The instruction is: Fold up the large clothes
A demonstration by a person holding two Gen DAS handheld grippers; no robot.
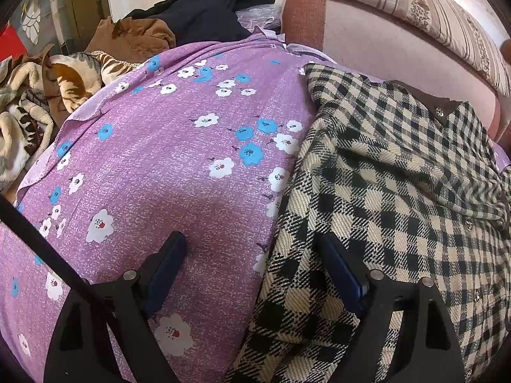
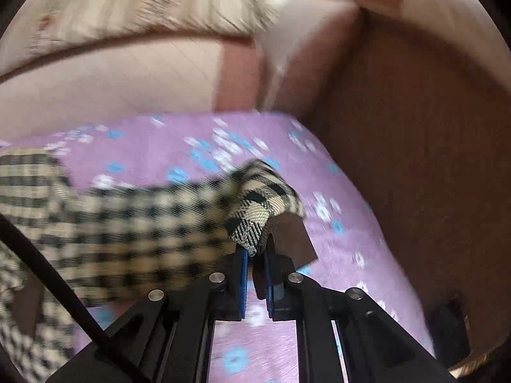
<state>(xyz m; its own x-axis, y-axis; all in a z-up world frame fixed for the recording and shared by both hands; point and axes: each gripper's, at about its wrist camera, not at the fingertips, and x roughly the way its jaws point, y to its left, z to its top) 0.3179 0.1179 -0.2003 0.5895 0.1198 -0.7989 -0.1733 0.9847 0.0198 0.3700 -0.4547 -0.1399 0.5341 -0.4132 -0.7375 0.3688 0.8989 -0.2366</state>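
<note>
Left view: left gripper (image 1: 252,274) wide open and empty, straddling the coat (image 1: 383,207) edge on the purple sheet (image 1: 159,159), likely staged to pin or grab. Right view, blurred: right gripper (image 2: 255,255) clamped on a coat corner, probably mid-swing for a fold.

Coat (image 1: 383,191) lies on sheet (image 1: 175,159), clothes pile (image 1: 204,9) behind.

Checked garment (image 1: 383,191) — black and cream; sheet (image 1: 159,159) — purple, white and blue flowers.
</note>
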